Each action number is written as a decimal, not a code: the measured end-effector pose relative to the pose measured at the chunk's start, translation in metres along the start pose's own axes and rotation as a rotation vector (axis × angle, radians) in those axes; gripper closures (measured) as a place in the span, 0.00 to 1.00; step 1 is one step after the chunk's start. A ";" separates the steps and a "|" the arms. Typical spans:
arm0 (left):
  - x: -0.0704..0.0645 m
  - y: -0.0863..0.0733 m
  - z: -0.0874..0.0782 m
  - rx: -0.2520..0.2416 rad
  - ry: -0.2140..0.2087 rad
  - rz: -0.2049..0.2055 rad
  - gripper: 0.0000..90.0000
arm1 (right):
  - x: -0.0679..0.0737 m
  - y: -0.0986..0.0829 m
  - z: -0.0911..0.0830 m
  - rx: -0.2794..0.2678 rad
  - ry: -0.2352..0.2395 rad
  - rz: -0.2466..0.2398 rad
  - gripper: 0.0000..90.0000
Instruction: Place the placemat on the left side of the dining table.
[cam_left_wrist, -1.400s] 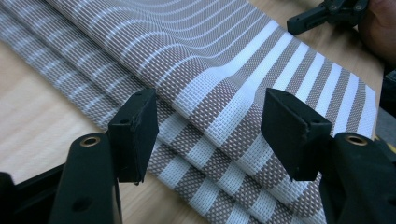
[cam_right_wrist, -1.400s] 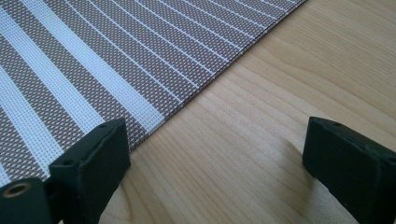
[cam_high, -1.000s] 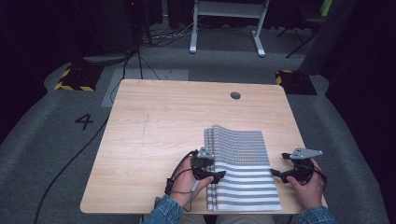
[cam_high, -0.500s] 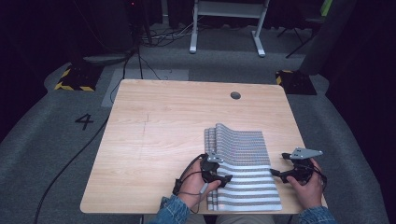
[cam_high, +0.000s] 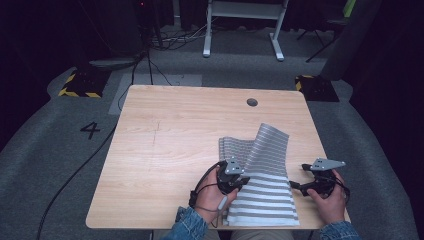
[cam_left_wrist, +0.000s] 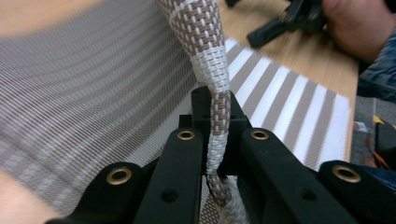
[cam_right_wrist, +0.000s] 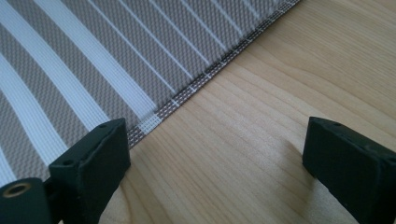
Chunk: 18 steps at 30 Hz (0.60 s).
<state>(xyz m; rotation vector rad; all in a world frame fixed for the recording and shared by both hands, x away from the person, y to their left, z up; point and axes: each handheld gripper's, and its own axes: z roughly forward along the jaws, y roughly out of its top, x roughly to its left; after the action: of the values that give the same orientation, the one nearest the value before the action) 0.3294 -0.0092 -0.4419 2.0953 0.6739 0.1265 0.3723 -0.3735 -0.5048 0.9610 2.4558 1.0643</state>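
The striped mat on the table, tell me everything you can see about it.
The striped mat is a woven, plastic-looking placemat in grey-brown with white stripes, lying at the near right part of the wooden table. Its near part rests flat, reaching the table's near edge; its far part is lifted and curls over. The left gripper is shut on a bunched edge of it. The right gripper stands open at its right edge, one jaw over the border.
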 end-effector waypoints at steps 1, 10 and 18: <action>0.000 0.000 0.000 0.000 0.000 0.000 0.98 | 0.000 0.000 0.000 0.000 0.000 0.000 0.08; 0.003 0.023 -0.063 -0.051 0.047 0.093 0.98 | 0.000 0.000 0.000 0.004 0.002 0.007 0.08; 0.015 0.028 -0.094 -0.069 0.088 0.104 0.98 | 0.000 0.000 0.000 0.004 0.002 0.008 0.08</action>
<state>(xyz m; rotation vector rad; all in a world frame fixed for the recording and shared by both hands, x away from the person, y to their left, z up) 0.3218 0.0556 -0.3669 2.0681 0.6040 0.2981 0.3718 -0.3733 -0.5046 0.9717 2.4590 1.0636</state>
